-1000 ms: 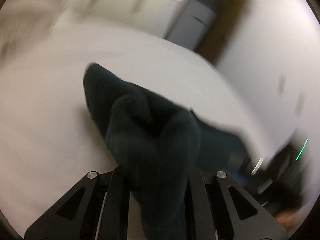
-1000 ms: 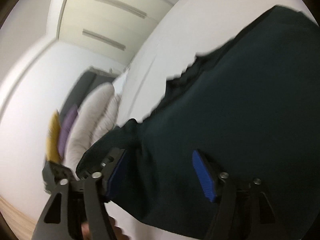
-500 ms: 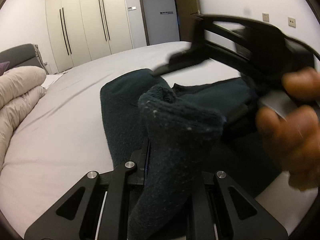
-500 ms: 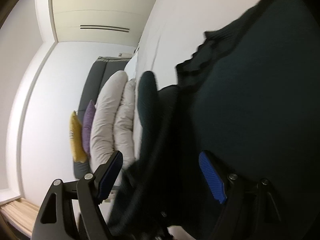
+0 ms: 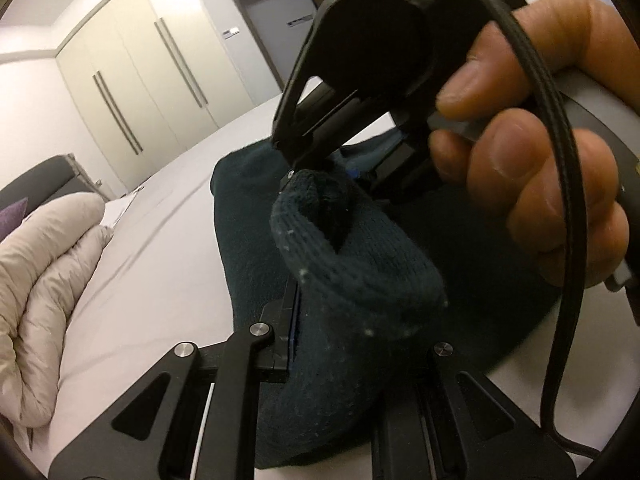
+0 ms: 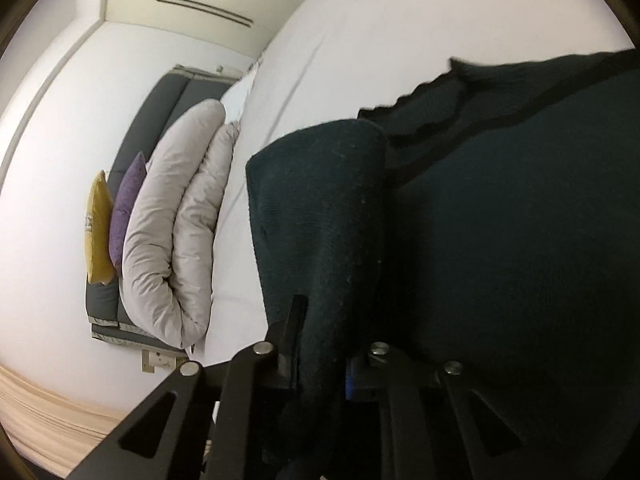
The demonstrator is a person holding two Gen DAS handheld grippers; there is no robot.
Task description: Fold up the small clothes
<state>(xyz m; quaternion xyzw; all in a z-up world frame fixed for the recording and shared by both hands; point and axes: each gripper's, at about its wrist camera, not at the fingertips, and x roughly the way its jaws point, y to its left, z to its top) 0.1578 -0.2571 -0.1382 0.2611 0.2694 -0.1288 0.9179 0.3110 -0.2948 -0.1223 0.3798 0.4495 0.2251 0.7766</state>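
Bedroom setting: cream wardrobe doors (image 5: 152, 80) behind, and a white-sheeted bed (image 5: 160, 264) as the working surface. A puffy beige duvet (image 6: 180, 220) lies rolled at the head end, with purple and yellow cushions beyond it.

The dark green knit garment (image 5: 360, 280) lies partly on the sheet, one ribbed, tube-shaped part raised. It is thick, soft and flecked with lint; a darker band runs near its scalloped edge in the right wrist view.

The left claw (image 5: 360, 344) is pinching the raised knit. The right claw (image 6: 324, 352) is likewise clamped on a fold of it, held by the person's hand (image 5: 540, 160).

Judgement: folding is under way, with no finished fold visible; laying over and flattening remain.
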